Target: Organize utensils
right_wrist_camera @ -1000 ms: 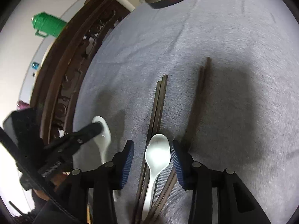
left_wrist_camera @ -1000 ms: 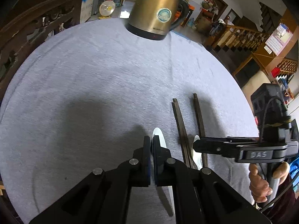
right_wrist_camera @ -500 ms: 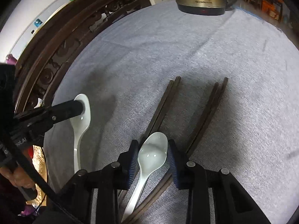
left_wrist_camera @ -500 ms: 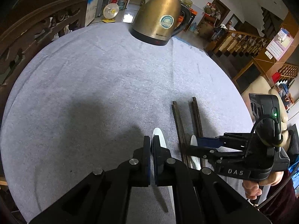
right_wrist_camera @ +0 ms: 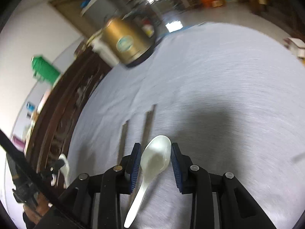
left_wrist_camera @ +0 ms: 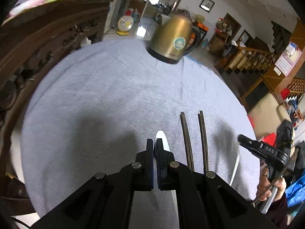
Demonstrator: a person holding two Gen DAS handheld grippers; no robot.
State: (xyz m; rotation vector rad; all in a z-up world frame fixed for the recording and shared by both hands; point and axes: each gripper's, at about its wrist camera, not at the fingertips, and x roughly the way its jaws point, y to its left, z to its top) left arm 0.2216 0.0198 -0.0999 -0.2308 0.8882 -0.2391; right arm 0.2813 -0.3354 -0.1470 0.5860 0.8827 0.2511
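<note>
Two white plastic spoons and two pairs of dark wooden chopsticks make up the set. One spoon (right_wrist_camera: 156, 158) hangs clamped at its bowl, hollow facing up, handle trailing toward 7 o'clock. The other spoon (left_wrist_camera: 162, 139) is pinched on edge, its tip poking out at 12 o'clock. Both chopstick pairs (left_wrist_camera: 186, 139) (left_wrist_camera: 203, 137) lie flat on the grey cloth (left_wrist_camera: 106, 103), side by side, running from 6 to 12 o'clock, slightly apart

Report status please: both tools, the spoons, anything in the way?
Left tool shut on a white spoon. Right tool shut on second spoon, lifted. Chopstick pairs flat on cloth. Kettle far, nothing blocking.
</note>
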